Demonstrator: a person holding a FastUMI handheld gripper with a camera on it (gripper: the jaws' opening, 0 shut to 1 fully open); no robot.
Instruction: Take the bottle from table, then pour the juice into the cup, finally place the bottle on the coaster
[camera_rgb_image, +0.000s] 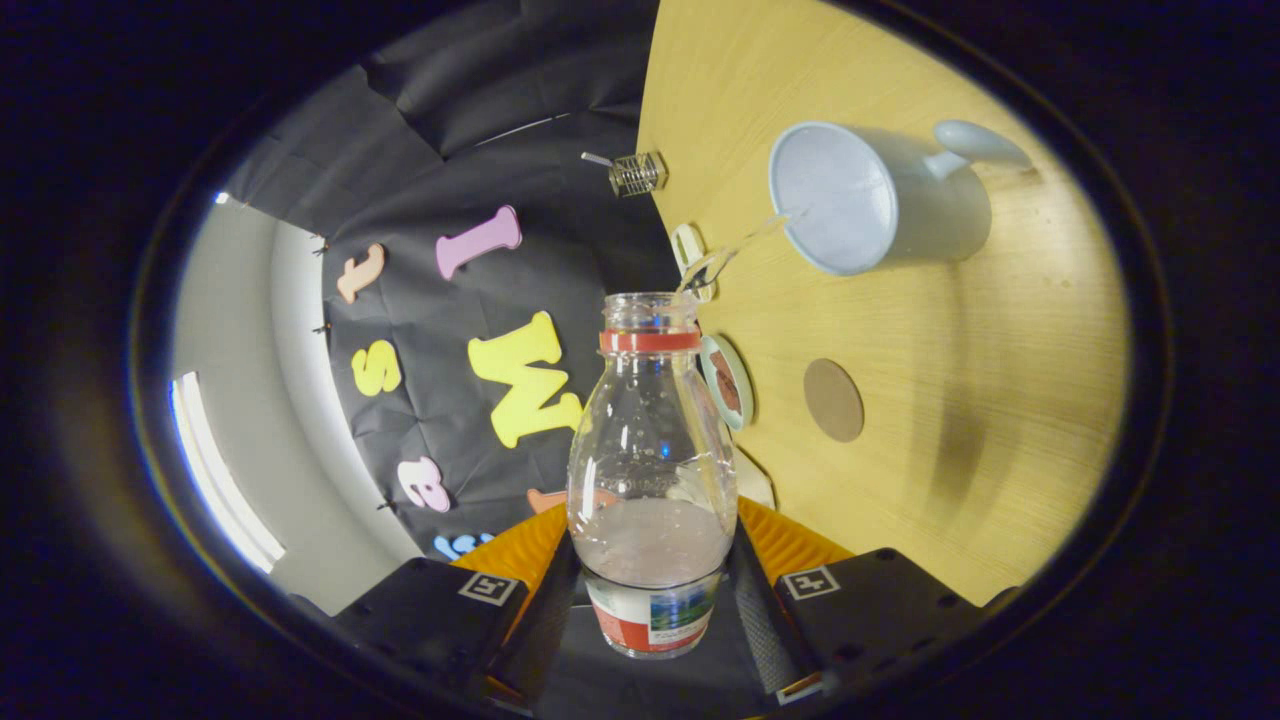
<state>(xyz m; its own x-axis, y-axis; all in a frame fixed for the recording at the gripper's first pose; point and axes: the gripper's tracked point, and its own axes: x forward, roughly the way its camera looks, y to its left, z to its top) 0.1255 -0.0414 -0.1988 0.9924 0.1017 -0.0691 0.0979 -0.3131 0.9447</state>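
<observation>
A clear bottle (650, 450) with a red ring at its open neck and a label near its base sits between my fingers, and my gripper (652, 600) is shut on its lower body. The whole scene is rolled sideways, so the bottle lies tilted over the wooden table (960, 420). A thin clear stream (745, 240) runs from the bottle's mouth toward the light blue cup (850, 200), which stands beyond the neck with its handle on the far side. Some liquid is still in the bottle near its base. The round brown coaster (833, 400) lies on the table beside the bottle.
A small round teal-rimmed object (727, 380) and a small white object (688, 255) lie at the table edge near the bottle's neck. A little clear boxy item (637, 173) sits farther along that edge. The black cloth wall (470, 140) rises behind.
</observation>
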